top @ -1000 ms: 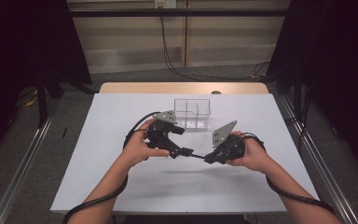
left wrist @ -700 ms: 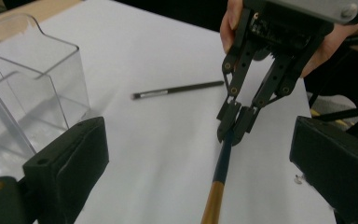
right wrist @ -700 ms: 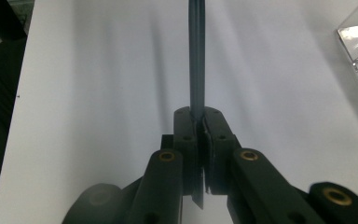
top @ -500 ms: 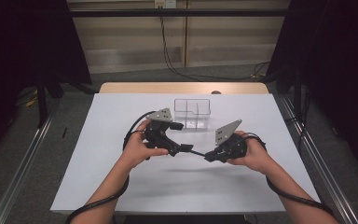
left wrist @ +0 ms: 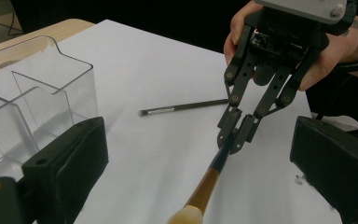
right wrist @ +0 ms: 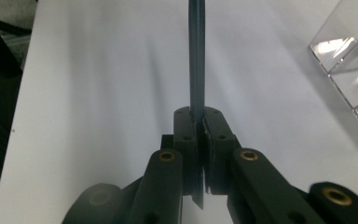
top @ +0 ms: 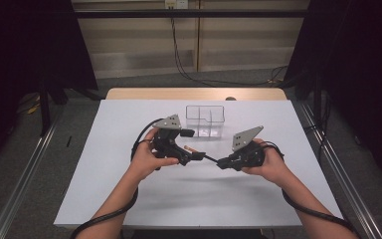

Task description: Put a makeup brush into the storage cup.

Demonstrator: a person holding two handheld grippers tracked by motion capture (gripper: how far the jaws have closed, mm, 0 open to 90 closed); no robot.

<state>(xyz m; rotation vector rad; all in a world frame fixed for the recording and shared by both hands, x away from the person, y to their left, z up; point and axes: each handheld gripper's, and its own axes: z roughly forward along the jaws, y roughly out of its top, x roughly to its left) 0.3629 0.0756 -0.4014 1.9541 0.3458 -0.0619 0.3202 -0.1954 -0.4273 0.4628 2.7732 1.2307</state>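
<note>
Both hands have drifted slightly forward and apart since a second ago, and the thin brush between them now spans a wider gap above the white table (top: 104, 199). Clamped tight in the right gripper (left wrist: 233, 135) is the dark end of this brush (left wrist: 214, 165); its jaws are pressed flat against the handle, which runs straight out ahead of them in the right gripper view (right wrist: 196, 60). From there the long axis points toward the left gripper (top: 191, 144), with the pale wooden butt end reaching in between that gripper's jaws. Those jaws stand wide apart, one on each side, touching nothing. So the brush lies lengthwise between the two grippers, above the table, and the left one is placed to close across its light-coloured end. A second, thinner brush (left wrist: 184, 108) lies flat on the table beyond. The clear plastic box (top: 206, 119), split into compartments, stands just past the left gripper, empty as far as can be seen.
</note>
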